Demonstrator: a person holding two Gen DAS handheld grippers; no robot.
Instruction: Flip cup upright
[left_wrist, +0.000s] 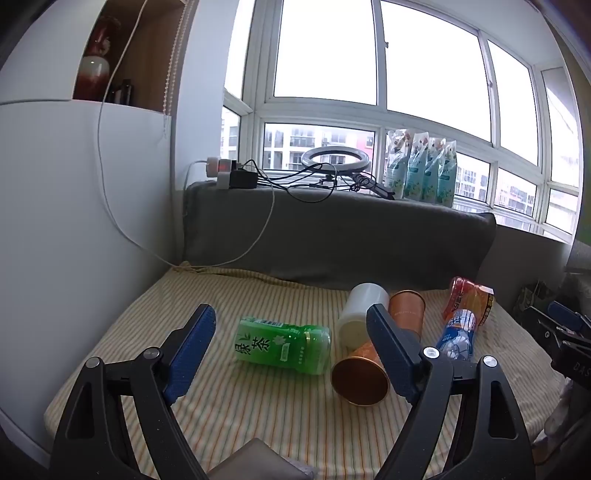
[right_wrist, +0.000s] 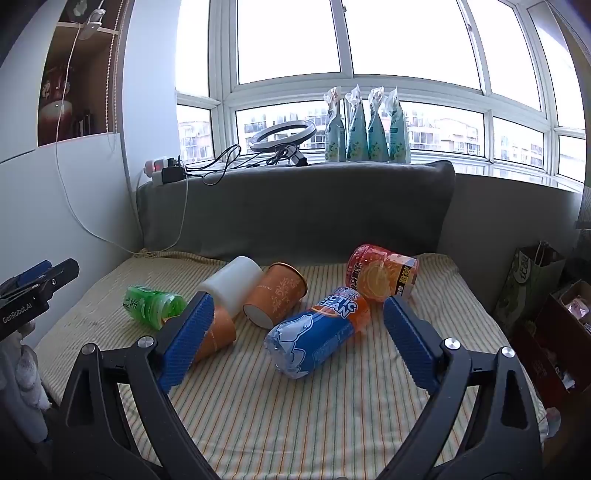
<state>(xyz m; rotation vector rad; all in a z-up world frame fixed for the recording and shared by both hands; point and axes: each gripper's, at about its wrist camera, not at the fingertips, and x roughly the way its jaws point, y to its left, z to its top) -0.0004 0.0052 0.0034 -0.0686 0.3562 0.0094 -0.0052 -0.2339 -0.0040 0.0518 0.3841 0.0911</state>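
Several cups and bottles lie on their sides on a striped cushion (left_wrist: 258, 413). An orange cup (left_wrist: 360, 374) lies with its mouth toward my left gripper (left_wrist: 291, 343), which is open and empty above the cushion; the cup is just inside its right finger. A second orange cup (left_wrist: 406, 314) (right_wrist: 275, 299) and a white cup (left_wrist: 360, 314) (right_wrist: 232, 286) lie behind it. My right gripper (right_wrist: 299, 332) is open and empty, with a blue-labelled bottle (right_wrist: 317, 334) lying between its fingers. The near orange cup (right_wrist: 218, 334) is partly hidden by its left finger.
A green tea bottle (left_wrist: 282, 343) (right_wrist: 153, 304) lies at the left, an orange-labelled bottle (left_wrist: 467, 299) (right_wrist: 382, 277) at the back right. A grey cushion (right_wrist: 295, 214) backs the seat. Cables, a ring light (right_wrist: 282, 134) and refill pouches (right_wrist: 367, 129) sit on the sill. Bags (right_wrist: 532, 280) stand at the right.
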